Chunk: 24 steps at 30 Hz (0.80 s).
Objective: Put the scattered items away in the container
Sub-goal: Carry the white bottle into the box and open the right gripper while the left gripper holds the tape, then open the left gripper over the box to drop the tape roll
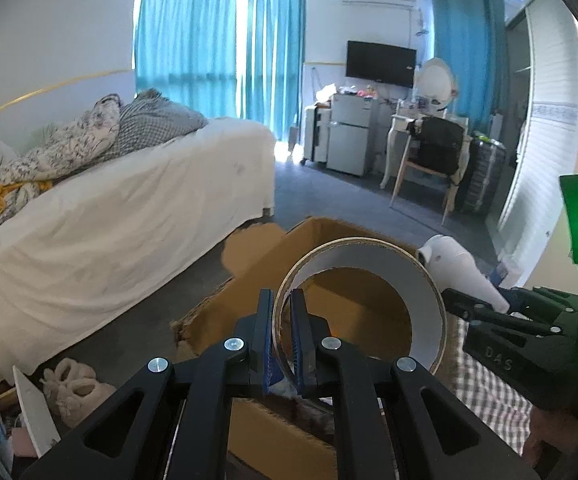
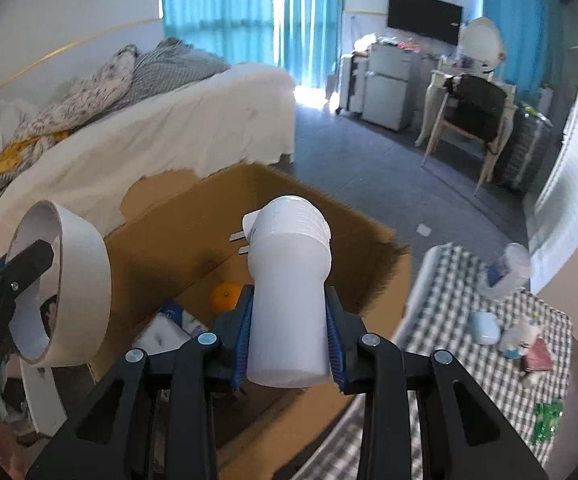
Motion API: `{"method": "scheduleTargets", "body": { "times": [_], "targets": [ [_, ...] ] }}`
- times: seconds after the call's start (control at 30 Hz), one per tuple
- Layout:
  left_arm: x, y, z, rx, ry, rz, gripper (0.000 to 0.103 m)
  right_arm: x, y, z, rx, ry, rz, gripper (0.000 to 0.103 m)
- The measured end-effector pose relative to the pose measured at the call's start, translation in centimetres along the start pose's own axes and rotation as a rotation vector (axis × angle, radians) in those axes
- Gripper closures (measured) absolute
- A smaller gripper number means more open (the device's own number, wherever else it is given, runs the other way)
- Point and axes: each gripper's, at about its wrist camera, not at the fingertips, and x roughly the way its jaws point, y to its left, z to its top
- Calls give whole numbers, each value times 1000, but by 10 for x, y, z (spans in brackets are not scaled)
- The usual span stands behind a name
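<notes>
over the box (image 2: pixel 177 240), left fingers (image 1: pixel 265 328) pinch tape roll (image 1: pixel 421 296), right fingers (image 2: pixel 245 336) clamp white bottle (image 2: pixel 289 296).

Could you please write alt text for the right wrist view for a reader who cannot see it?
The right gripper grips a white plastic hair dryer above an open brown cardboard box that holds an orange fruit. At left, the left gripper holds a large white tape roll; a checked tablecloth lies at right.

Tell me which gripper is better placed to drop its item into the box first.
Right. The right gripper holds the white hair dryer above the open cardboard box; the tape roll hangs near its left edge.
</notes>
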Motion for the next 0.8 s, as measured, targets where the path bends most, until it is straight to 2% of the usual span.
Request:
{"method": "scheduleTargets", "body": {
  "times": [0.37, 0.57, 0.63, 0.67, 0.7, 0.8],
  "targets": [
    [17, 7, -3, 3, 24, 32, 95, 57, 6, -14, -17, 101, 15, 71],
    [25, 5, -7, 9, 41, 35, 95, 57, -7, -15, 15, 92, 10, 70],
    [27, 4, -7, 10, 46, 32, 95, 50, -11, -14, 28, 73, 7, 52],
    [29, 3, -7, 11, 49, 31, 95, 46, -14, -13, 37, 59, 10, 48],
    [31, 2, -7, 14, 51, 30, 95, 40, -17, -13, 45, 44, 10, 45],
    [41, -5, -7, 28, 74, 28, 95, 26, -25, -13, 65, 15, -2, 45]
  ]
}}
